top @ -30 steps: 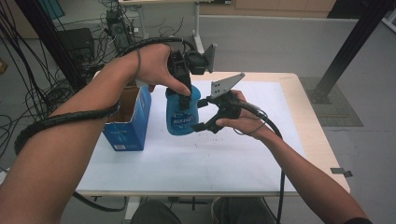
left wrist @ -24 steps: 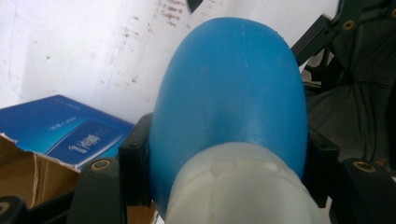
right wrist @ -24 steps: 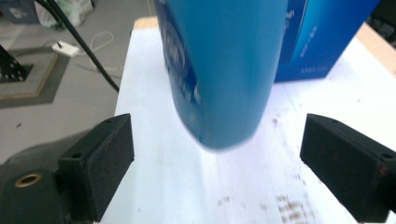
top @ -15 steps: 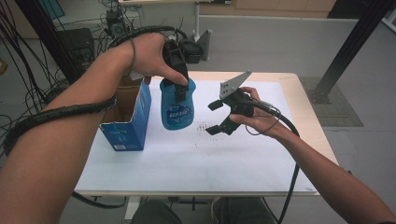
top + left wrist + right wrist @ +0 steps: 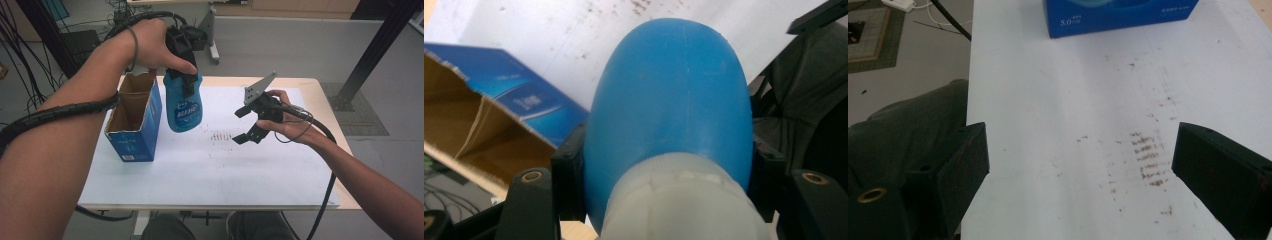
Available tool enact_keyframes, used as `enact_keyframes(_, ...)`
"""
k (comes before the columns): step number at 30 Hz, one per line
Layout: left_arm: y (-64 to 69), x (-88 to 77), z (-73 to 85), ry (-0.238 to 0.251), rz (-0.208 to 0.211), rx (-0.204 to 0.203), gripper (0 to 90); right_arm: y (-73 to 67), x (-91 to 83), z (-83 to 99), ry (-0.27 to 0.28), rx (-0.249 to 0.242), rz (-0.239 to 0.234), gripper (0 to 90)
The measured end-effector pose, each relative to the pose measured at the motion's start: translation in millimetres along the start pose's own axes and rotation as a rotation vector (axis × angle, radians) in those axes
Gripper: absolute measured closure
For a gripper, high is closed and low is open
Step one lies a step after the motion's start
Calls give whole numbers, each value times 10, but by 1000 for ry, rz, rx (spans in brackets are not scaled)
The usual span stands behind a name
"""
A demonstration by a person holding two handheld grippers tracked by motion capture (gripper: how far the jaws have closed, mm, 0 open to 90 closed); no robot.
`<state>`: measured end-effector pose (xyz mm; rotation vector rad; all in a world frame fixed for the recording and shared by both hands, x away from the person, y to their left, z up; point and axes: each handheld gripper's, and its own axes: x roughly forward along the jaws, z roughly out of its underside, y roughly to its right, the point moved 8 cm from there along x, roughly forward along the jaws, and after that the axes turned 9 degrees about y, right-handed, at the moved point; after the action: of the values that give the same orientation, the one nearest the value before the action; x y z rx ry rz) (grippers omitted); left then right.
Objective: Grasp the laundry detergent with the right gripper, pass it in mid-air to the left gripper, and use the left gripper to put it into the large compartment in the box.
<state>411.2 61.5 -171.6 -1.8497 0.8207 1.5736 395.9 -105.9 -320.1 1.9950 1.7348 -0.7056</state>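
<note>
A blue plastic bottle (image 5: 183,107) with a white neck hangs in the air just right of an open blue carton (image 5: 135,125). My left gripper (image 5: 186,80) is shut on it near the top, one jaw on each side of the bottle (image 5: 674,100) in the left gripper view. My right gripper (image 5: 240,126) hovers over the middle of the table, to the right of the bottle and apart from it. Its jaws have just been opening and stand wide with nothing between them (image 5: 1083,160). The carton's brown inside is open upward (image 5: 469,130).
The white sheet on the table (image 5: 200,175) has dark smudges (image 5: 1148,160) near its middle. A black frame post (image 5: 370,55) rises at the far right. Cables lie on the floor at the back left (image 5: 20,45). The carton's front face (image 5: 1118,15) lies beyond the right gripper.
The left gripper has lifted the bottle off the table. The right gripper has drawn back from the bottle to the right, with its jaws wider apart.
</note>
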Motion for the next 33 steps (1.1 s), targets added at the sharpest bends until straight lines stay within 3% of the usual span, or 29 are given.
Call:
enact_keyframes(5,-151,-218,22,19,-21,-101,372,31,-145,12,-20,5,17,81)
enact_keyframes(9,-274,-337,61,47,-49,-210,372,64,-247,53,-44,18,35,81)
enact_keyframes(19,-598,-603,230,58,-123,-407,372,135,-457,140,-104,49,62,60)
enact_keyframes(26,-783,-751,351,83,-156,-524,372,192,-647,121,-144,46,94,53)
enact_keyframes(33,-936,-806,444,98,-188,-636,372,237,-797,183,-196,72,126,55)
